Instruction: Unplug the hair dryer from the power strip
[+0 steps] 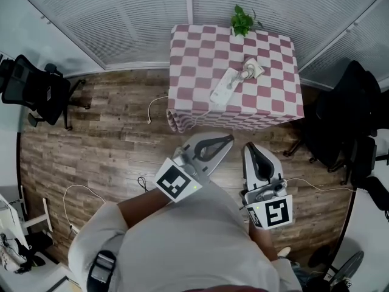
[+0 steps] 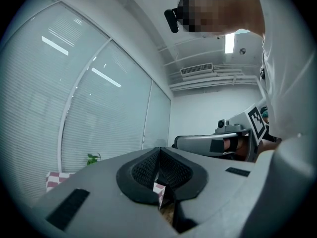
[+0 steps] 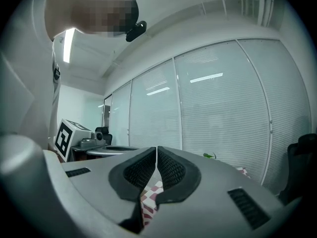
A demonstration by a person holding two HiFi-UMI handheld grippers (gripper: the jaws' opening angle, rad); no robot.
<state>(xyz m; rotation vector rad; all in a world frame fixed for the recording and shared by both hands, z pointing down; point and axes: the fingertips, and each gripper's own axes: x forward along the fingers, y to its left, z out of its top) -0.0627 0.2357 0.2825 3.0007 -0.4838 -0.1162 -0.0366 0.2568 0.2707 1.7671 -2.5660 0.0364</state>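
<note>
Checkered table [image 1: 194,53] carries the power strip [image 1: 223,87] and hair dryer [image 1: 251,70], well ahead of the left tongs [image 1: 226,139] and right tongs [image 1: 250,146], both pressed together and empty

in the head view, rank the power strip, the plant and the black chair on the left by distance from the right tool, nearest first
From the right tool:
1. power strip, on the table, just ahead.
2. plant, at the table's far edge.
3. black chair, far left on the floor.
</note>
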